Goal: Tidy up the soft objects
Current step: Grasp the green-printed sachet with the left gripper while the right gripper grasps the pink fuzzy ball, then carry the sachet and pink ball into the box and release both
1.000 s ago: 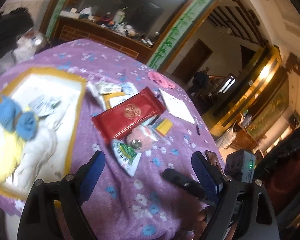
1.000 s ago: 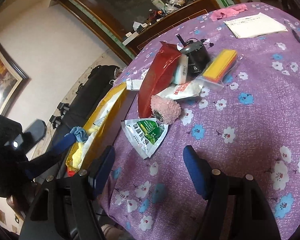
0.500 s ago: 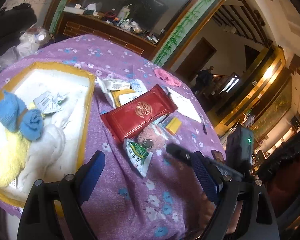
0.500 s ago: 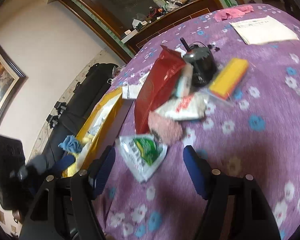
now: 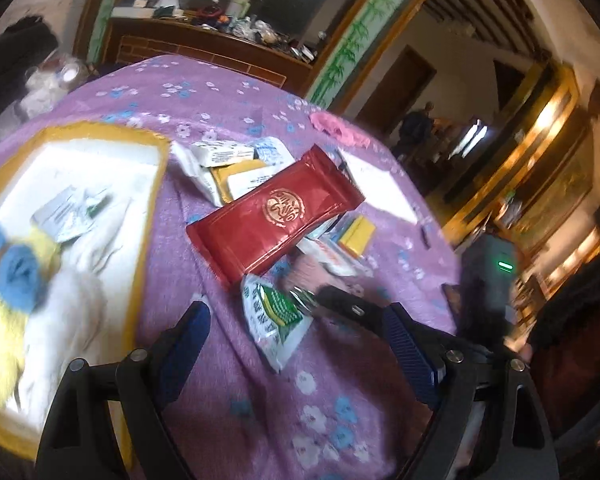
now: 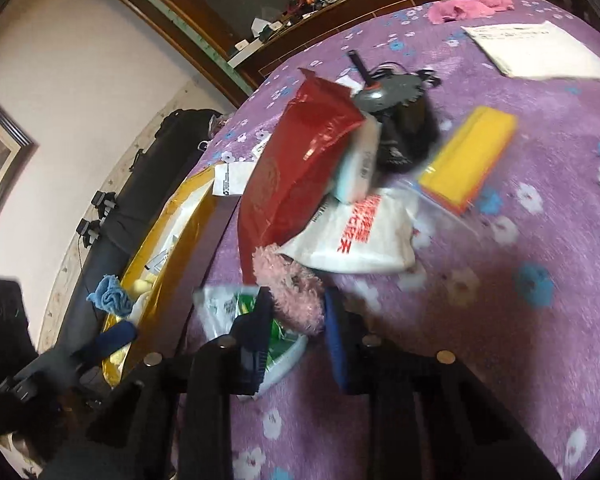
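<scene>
Right gripper [image 6: 296,312] angles down over the purple flowered tablecloth [image 6: 500,320], jaws closing around the fuzzy pink roll [image 6: 288,288], which lies against the near end of the red foil packet [image 6: 300,168]. Left gripper [image 5: 296,344] hangs wide and empty, tilted down right of the gold-rimmed white tray [image 5: 148,240].

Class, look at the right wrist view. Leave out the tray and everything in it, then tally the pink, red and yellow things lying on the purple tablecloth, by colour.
Pink: 2 (fluffy roll, crumpled cloth)
Red: 1 (packet)
Yellow: 1 (block in a clear bag)
Total: 4
</scene>
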Available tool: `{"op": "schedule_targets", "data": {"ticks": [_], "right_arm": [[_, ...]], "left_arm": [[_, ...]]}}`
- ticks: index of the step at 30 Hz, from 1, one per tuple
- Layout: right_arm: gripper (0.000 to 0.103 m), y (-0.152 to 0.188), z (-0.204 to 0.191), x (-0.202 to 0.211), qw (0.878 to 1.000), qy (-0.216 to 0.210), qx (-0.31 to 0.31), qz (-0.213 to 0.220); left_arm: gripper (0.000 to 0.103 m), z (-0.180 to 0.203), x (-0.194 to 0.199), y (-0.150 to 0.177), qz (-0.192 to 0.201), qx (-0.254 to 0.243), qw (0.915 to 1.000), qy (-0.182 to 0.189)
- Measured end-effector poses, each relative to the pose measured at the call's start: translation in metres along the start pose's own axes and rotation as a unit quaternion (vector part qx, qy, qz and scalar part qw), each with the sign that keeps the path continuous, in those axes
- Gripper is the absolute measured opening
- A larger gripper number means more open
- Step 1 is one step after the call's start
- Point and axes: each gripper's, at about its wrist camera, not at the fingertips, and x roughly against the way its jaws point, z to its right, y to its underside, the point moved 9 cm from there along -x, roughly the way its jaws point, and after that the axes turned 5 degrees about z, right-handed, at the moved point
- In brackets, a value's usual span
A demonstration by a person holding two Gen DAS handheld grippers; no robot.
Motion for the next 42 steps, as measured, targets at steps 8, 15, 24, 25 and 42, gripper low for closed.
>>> {"op": "schedule_targets", "data": {"ticks": [8,15,24,25,42], "right_arm": [[0.023,0.005,0.019,0.036,0.998,0.023,-0.008,0.058],[0.023,0.005,0.008,0.032,0.997,0.03,0.029,0.063],[0.023,0.003,-0.005,0.034,0.996,-0.005,0.049,0.075],[0.023,0.003,-0.007,0.036,0.995,-0.008,0.055,0.08],[0.023,0.01,-0.106,0.011,0.988,-0.091,0.107,0.06]], "left_arm": [[0.057,-0.004,-0.058,0.012,-0.078,-0.033,0.9948,-0.058],[0.007,-0.013,-0.063,0.024,-0.093,-0.031,0.9923,-0.075],[0.002,-0.012,-0.022,0.009,-0.057,0.013,0.9981,-0.02],[0.002,-0.014,-0.015,0.007,-0.051,0.019,0.9984,-0.015],[0.002,-0.135,0.098,-0.026,0.06,0.123,0.9894,-0.05]]}}
